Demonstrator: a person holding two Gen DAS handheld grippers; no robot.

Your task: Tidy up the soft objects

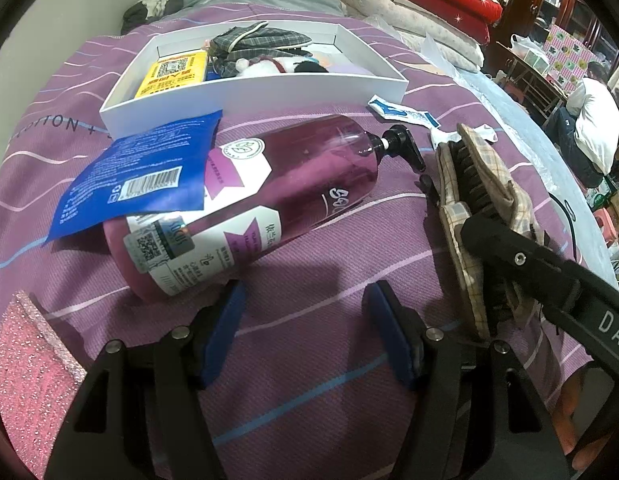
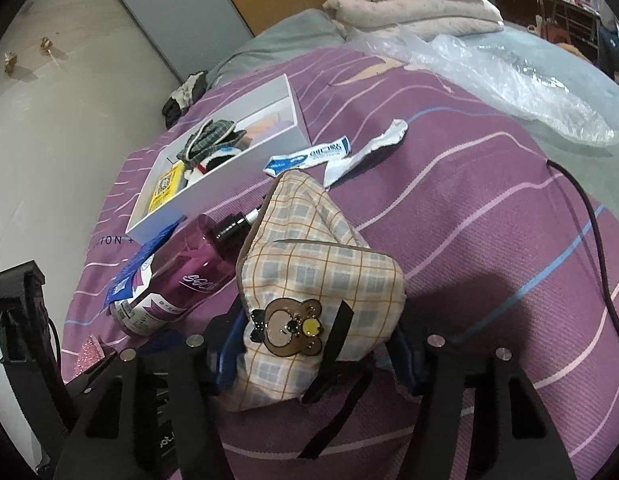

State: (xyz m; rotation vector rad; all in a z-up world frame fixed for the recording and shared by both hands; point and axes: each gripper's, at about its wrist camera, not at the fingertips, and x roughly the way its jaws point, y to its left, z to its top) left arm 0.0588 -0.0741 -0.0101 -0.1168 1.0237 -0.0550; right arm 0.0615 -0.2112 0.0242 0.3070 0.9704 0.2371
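A beige plaid slipper with a brown bear badge and dark fuzzy lining sits between the blue pads of my right gripper, which is shut on it. In the left wrist view the slipper stands tilted on its edge over the purple striped bedcover, with a black right finger across it. My left gripper is open above bare bedcover, near the base of a purple pump bottle. A white box farther back holds a grey plaid cloth, a white plush and a yellow packet.
A blue pouch leans on the bottle. A pink glitter sponge lies at the lower left. A blue and white tube and torn white wrapper lie beyond the slipper. Clear plastic, folded bedding and a black cable are to the right.
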